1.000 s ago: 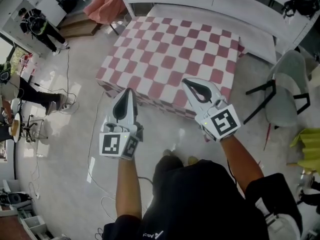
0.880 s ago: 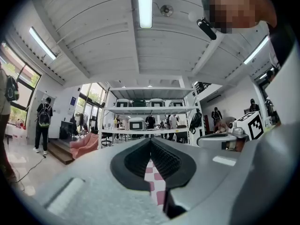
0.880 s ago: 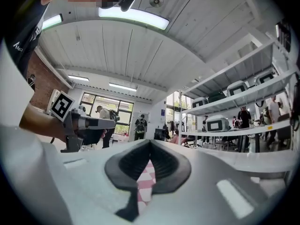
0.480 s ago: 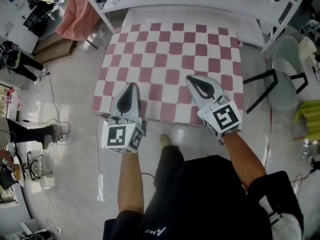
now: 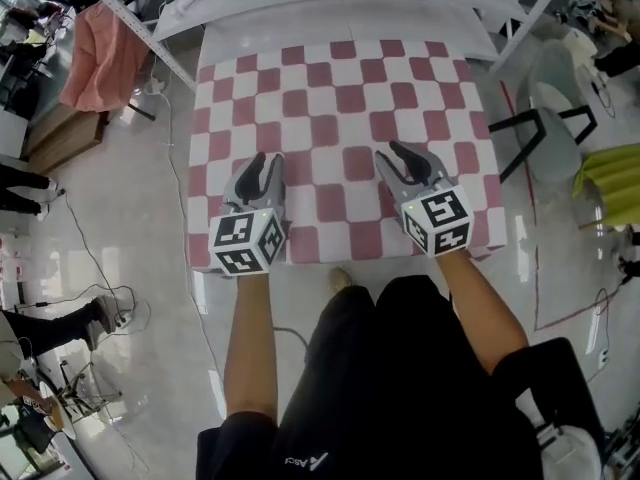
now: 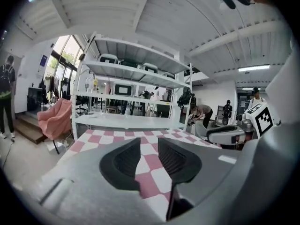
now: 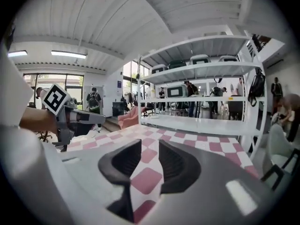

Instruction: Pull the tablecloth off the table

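The tablecloth (image 5: pixel 340 108) lies flat mid-frame, smooth all over, in pink-and-white checks. My left gripper (image 5: pixel 266 161) and right gripper (image 5: pixel 406 152) are over its lower edge. Their jaws have just been opening a little, with nothing between them.

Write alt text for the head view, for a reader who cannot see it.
Seen from above, a person holds the left gripper and right gripper over the near edge of a pink-and-white checked tablecloth. Both pairs of jaws have just been opening, with nothing between them.

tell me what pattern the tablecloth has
The tablecloth is a pink and white checkerboard, best seen in the head view.
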The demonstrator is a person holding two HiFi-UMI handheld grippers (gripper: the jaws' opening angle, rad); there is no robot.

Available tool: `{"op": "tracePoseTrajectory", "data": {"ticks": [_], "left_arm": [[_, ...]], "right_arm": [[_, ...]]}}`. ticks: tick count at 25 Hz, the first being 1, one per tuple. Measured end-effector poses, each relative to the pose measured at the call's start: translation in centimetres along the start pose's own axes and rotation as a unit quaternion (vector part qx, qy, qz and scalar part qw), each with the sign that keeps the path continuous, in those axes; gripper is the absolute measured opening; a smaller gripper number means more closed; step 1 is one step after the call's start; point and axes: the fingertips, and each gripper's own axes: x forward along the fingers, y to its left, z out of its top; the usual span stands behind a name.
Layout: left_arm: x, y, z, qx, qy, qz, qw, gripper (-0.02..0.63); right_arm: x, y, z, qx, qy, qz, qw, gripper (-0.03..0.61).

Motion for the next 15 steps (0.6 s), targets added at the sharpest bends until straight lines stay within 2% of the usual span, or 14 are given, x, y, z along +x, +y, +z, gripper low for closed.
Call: {"op": "tracePoseTrajectory", "data": {"ticks": [2,6,10,15], "left_arm": [[1.8,1.4,-1.5,-0.006,0.037,-0.001,0.9993,0.128],[5.2,3.4,-4.6,-0.012,0.11,0.008,0.9939,0.189],[8.2,4.8,-7.6,-0.013,0.179,0.029,0.9833,0.246],[10.5,6.8,-11.0,-0.02,0.246,0.058,0.9673,0.273]], "right_arm": [[1.4,-0.9,-1.3,0.009,0.026,-0.022,0.999,0.123],[3.6,-3.7,-4.0,0.031,0.073,-0.065,0.995,0.189],[5.8,-7.3,-7.5,0.054,0.129,-0.096,0.986,0.269],[8.1,-9.9,-11.6,0.079,0.203,-0.11,0.97,0.354]]}}
